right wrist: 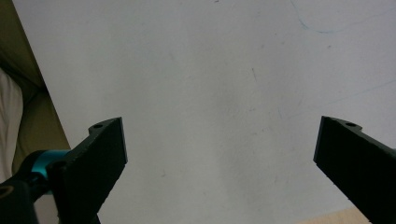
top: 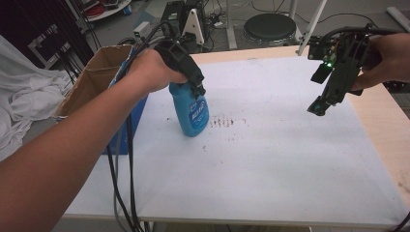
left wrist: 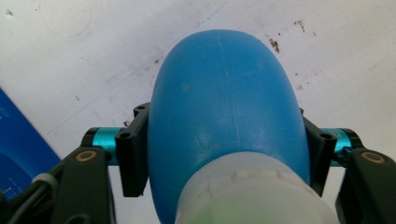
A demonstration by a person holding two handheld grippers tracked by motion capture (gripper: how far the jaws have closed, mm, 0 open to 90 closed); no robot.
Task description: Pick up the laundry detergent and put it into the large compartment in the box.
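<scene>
Left gripper pinches blue bottle near its neck, base seemingly on desk; right gripper spread wide, holding nothing.

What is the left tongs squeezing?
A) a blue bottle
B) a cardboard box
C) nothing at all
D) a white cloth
A: in the left gripper view the left tongs have a jaw pressed on each side of the blue bottle, and in the high view they grip it near its top above the white table.
</scene>
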